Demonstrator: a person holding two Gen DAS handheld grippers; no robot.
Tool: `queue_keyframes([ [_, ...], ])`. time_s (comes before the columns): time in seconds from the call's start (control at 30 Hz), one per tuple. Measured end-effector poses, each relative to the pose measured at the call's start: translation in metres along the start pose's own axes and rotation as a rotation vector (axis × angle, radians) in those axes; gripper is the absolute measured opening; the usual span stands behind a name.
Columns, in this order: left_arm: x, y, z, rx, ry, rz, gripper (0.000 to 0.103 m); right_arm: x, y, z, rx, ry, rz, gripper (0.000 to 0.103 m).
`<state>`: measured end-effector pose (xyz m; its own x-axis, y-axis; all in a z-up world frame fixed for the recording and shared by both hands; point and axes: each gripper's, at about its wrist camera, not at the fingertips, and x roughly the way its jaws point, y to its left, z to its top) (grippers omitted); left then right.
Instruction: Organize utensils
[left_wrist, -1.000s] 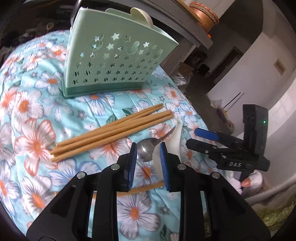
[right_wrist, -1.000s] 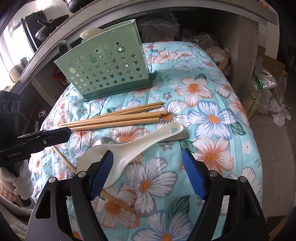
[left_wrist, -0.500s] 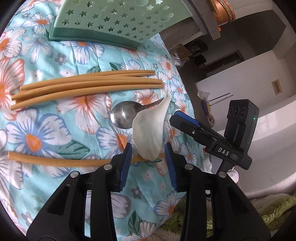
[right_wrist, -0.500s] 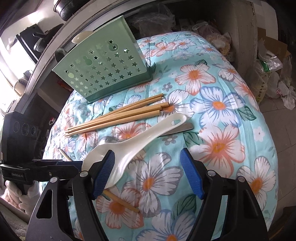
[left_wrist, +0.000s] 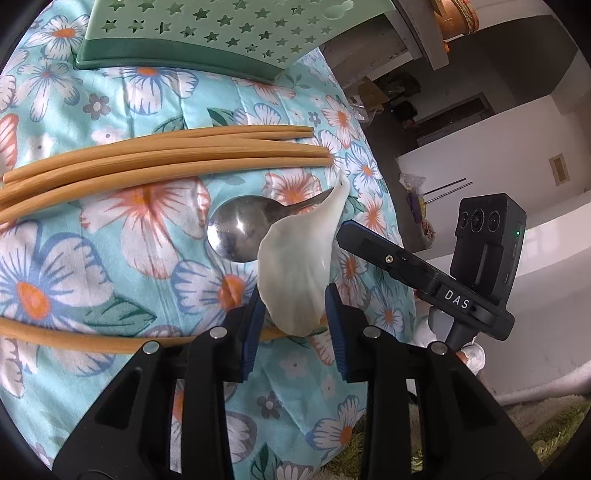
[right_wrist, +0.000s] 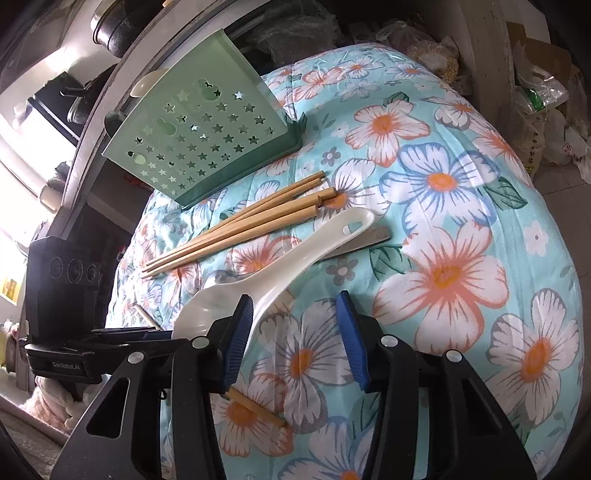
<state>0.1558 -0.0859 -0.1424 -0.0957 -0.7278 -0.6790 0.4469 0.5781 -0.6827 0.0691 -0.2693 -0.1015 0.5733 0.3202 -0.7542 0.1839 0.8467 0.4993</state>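
Closing on the blade of the white rice paddle, the left tongs had both blue pads against its edges, so the grip looked made or nearly made. The blade stood tipped up on edge between them, probably so it could be lifted clear of the metal spoon lying partly under it. The paddle's handle rested across the spoon's handle on the floral cloth covering the counter.

The right tongs were narrowing too, with only cloth between the pads. The paddle's neck passed just beside 1 pad without being clamped, perhaps to steady it.

4 chopsticks lay bundled between the paddle and the green star-cut holder, placed parallel for an easy pick. A 5th, the loose chopstick, lay apart under the paddle's blade. The holder stood at the far edge, already holding a couple of utensils.

Compared with 1 second before, the left tongs had dropped lower and closer: the holder, then fully in view, was cropped at the top, and the paddle had come between the pads. The right tongs stood clearly less wide than before.
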Motion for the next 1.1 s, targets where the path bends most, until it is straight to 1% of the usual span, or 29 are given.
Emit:
queue_keyframes([
  [0.07, 0.001, 0.001, 0.0, -0.001, -0.011, -0.001, 0.026, 0.0, -0.002, 0.0, 0.009, -0.001, 0.004, 0.043],
  [0.13, 0.002, 0.003, 0.0, -0.001, -0.022, 0.006, 0.019, -0.001, -0.005, 0.0, 0.023, -0.003, 0.014, 0.043],
  [0.2, 0.001, 0.005, -0.001, -0.003, -0.033, 0.023, 0.008, -0.001, -0.006, 0.0, 0.032, -0.005, 0.022, 0.042],
  [0.23, 0.0, 0.006, -0.002, -0.003, -0.041, 0.024, 0.007, -0.002, -0.006, 0.0, 0.034, -0.005, 0.022, 0.042],
  [0.3, -0.006, 0.004, -0.003, 0.01, -0.067, 0.026, 0.002, -0.003, -0.006, 0.0, 0.031, -0.006, 0.021, 0.042],
  [0.4, -0.023, -0.005, -0.003, 0.07, -0.127, 0.063, 0.001, -0.005, -0.003, -0.001, 0.017, -0.009, 0.014, 0.042],
  [0.5, -0.043, -0.018, -0.002, 0.14, -0.193, 0.095, 0.002, -0.01, 0.003, -0.003, -0.028, -0.018, -0.006, 0.042],
  [0.67, -0.082, -0.037, 0.0, 0.237, -0.329, 0.092, 0.001, -0.018, 0.025, -0.006, -0.178, -0.045, -0.103, 0.042],
  [0.73, -0.096, -0.041, 0.002, 0.251, -0.367, 0.097, 0.001, -0.022, 0.036, -0.007, -0.256, -0.063, -0.153, 0.043],
  [0.8, -0.108, -0.044, 0.002, 0.271, -0.395, 0.118, 0.001, -0.022, 0.047, -0.007, -0.335, -0.072, -0.197, 0.044],
  [0.87, -0.121, -0.046, 0.002, 0.288, -0.421, 0.139, 0.001, -0.019, 0.06, -0.008, -0.428, -0.081, -0.234, 0.05],
  [1.0, -0.142, -0.046, 0.0, 0.298, -0.45, 0.192, 0.001, -0.001, 0.091, -0.014, -0.687, -0.082, -0.325, 0.051],
  [1.1, -0.153, -0.045, -0.008, 0.299, -0.468, 0.224, 0.001, 0.023, 0.105, -0.028, -0.901, -0.034, -0.416, 0.051],
])
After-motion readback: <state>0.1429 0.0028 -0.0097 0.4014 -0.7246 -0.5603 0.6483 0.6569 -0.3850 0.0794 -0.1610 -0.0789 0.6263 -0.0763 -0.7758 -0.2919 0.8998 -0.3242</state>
